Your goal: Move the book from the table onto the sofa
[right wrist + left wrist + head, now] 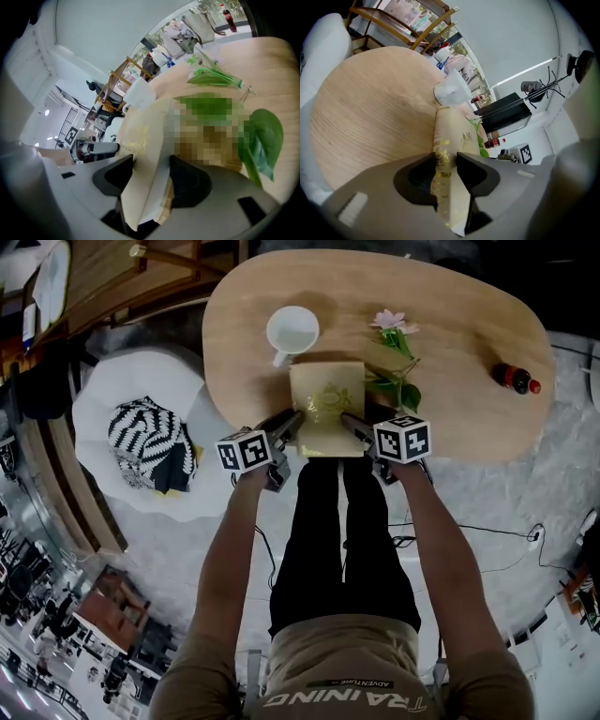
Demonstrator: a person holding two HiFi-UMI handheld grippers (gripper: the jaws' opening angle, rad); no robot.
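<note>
The book (326, 407) sits between the two claws, at the near edge of the table (450, 324). The left gripper (289, 424) has its jaws closed on the book's near left corner, and the right gripper (354, 425) has its jaws closed on the near right corner. In the left gripper view the cover's edge with gold print runs straight between the two dark pads. In the right gripper view one pad presses on top of the cover and the other sits under the white page edges. Whether the book is raised off the wood or resting flat on it cannot be told.

There is one book, gripped by two claws. One white mug (292, 332) stands just beyond the book, ahead of the left claw. One pink flower (392, 322) lies ahead of the right claw, its green leaves touching the book's right side. One dark bottle (514, 379) with a red cap lies well off to the right of the right claw. One white sofa (122, 381) is out to the left of the left claw, with one black-and-white striped cushion (150, 439) on it.

The book is thin, with a pale cream cover and a gold ornament in the middle.
</note>
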